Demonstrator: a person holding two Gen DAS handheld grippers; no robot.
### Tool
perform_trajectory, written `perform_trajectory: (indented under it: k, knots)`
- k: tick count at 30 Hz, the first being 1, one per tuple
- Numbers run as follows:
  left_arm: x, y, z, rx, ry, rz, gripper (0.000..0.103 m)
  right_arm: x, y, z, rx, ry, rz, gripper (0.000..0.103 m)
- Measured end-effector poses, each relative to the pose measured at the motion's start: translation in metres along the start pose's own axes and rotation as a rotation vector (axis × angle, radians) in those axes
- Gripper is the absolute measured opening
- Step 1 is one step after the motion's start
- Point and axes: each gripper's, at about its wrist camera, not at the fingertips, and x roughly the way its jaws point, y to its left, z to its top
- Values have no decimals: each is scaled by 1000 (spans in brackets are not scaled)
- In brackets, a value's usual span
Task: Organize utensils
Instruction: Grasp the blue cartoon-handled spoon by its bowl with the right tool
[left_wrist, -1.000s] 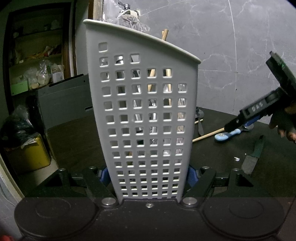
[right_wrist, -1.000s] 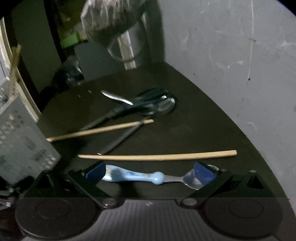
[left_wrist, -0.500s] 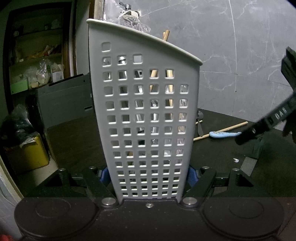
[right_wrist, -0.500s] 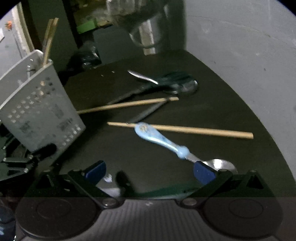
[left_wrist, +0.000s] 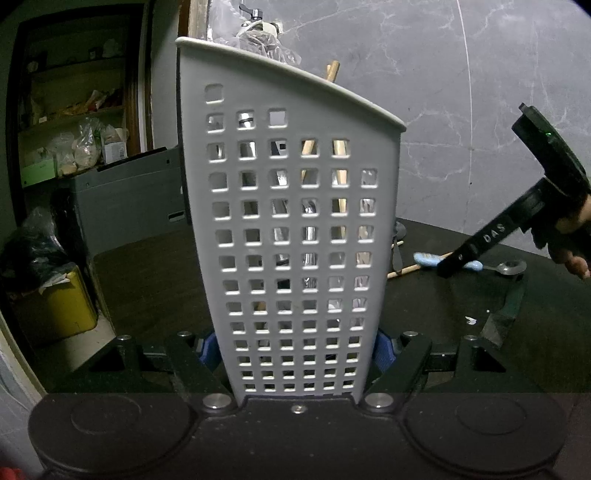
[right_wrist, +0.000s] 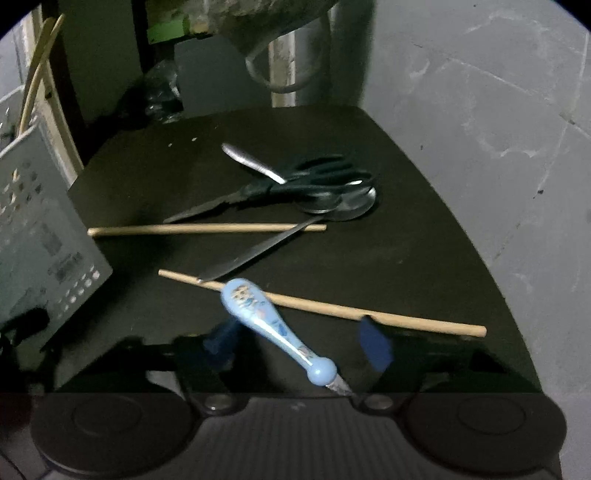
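My left gripper (left_wrist: 295, 350) is shut on a tall grey perforated utensil holder (left_wrist: 295, 221). It stands upright on the dark table with chopsticks (left_wrist: 332, 74) and metal cutlery inside. A spoon with a light blue handle (right_wrist: 258, 310) lies on the table, its handle resting over a wooden chopstick (right_wrist: 406, 321). My right gripper (right_wrist: 299, 345) hangs over it with its jaws closing. The handle is between the blue pads (right_wrist: 375, 347), and a gap shows on both sides. The left wrist view shows the right gripper (left_wrist: 458, 262) low over that spoon (left_wrist: 511, 266).
Further back on the table lie a second chopstick (right_wrist: 207, 229), a knife (right_wrist: 258, 247), black scissors (right_wrist: 295, 184), a metal spoon (right_wrist: 251, 162) and a round metal piece (right_wrist: 347, 203). The holder (right_wrist: 40, 236) stands at the left. A grey wall borders the table on the right.
My right gripper has swung round and its jaws have narrowed. The blue spoon, earlier lying across in front of the fingers, now runs lengthwise between them. The left gripper and holder stay still.
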Motion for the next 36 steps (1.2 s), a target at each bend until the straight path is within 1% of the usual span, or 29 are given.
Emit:
perform_trajectory:
  k: [1,2,3,7,9,11,12,13,14,15,17,21,23,26,27,28,30,36]
  knots:
    - [0,0,0,-1,0,-1,77,0,-2,2,13,-3,-11,42]
    - [0,1,0,-1,0,-1,77,0,-4,3,26,-2,-24,36]
    - [0,1,0,-1,0,-1,77,0,-6,5,42,1,-28,27]
    - [0,2,0,-4,-1,-1,77,-1,-15,10,141,22,-30,21]
    - [0,2,-1,-4,-1,-1,77,-1,-19,13,194,34,-9,19]
    - [0,2,-1,-4,-1,-2,77,2,-23,16,252,46,31,20]
    - [0,2,-1,-5,-2,-2,77,2,-23,18,261,49,45,29]
    - [0,2,-1,-6,-2,-3,77,4,-23,19,255,47,55,49]
    - [0,2,-1,-6,-2,-4,77,4,-22,20,252,42,60,58]
    - [0,3,-1,-7,-2,-4,77,6,-21,20,250,38,67,62]
    - [0,3,-1,-9,-2,-5,77,8,-18,22,226,34,65,62]
    - [0,3,-1,-10,-2,-6,77,13,-13,27,159,22,15,62]
    - [-1,3,-1,-9,-2,-5,77,15,-13,30,147,22,14,62]
    - [-1,3,-1,-10,-2,-6,77,18,-12,34,123,21,19,59]
    - [-1,3,-1,-9,-2,-5,77,19,-11,36,119,22,27,47]
    - [0,3,-1,-9,-2,-5,77,20,-12,37,116,23,23,26]
    - [-1,3,-1,-10,-2,-6,77,21,-12,40,113,29,0,25]
    - [0,3,-1,-8,-1,-6,77,20,-21,36,166,11,40,24]
